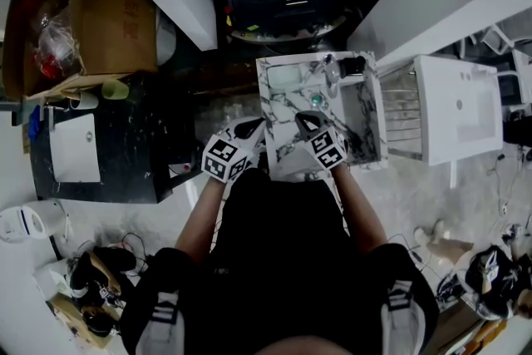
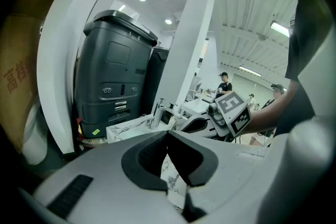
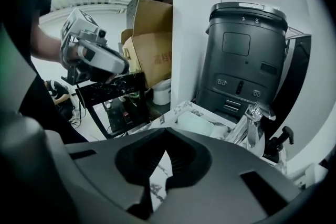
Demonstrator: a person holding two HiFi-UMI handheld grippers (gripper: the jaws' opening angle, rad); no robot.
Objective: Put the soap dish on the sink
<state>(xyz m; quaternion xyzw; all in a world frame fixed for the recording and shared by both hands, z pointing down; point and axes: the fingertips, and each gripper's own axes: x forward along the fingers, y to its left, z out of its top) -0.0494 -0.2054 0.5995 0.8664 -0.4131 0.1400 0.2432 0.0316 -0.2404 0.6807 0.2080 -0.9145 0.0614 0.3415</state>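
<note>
Head view, looking steeply down: a person stands at a white, grey-veined marble sink (image 1: 263, 100). The pale, rounded rectangular soap dish (image 1: 283, 77) lies on the sink's top at its far left corner, left of the chrome faucet (image 1: 326, 71). A black pump bottle (image 1: 353, 65) stands to the faucet's right. The left gripper (image 1: 252, 129) hangs at the sink's near left edge. The right gripper (image 1: 306, 120) is over the near part of the basin. Both are well apart from the dish.

Left gripper view: its dark jaws are pressed together with nothing between them, and the marble rim shows beyond them.

Right gripper view: its jaws also meet tip to tip and are empty. The dish shows beyond them, flat on the marble and touched by nothing.

Judged from how things lie, the dish is already placed and what is left is to pull away. That goes best with both grippers brought straight back toward the body, jaws kept together, clear of the faucet and pump bottle so the dish is not knocked.
</note>
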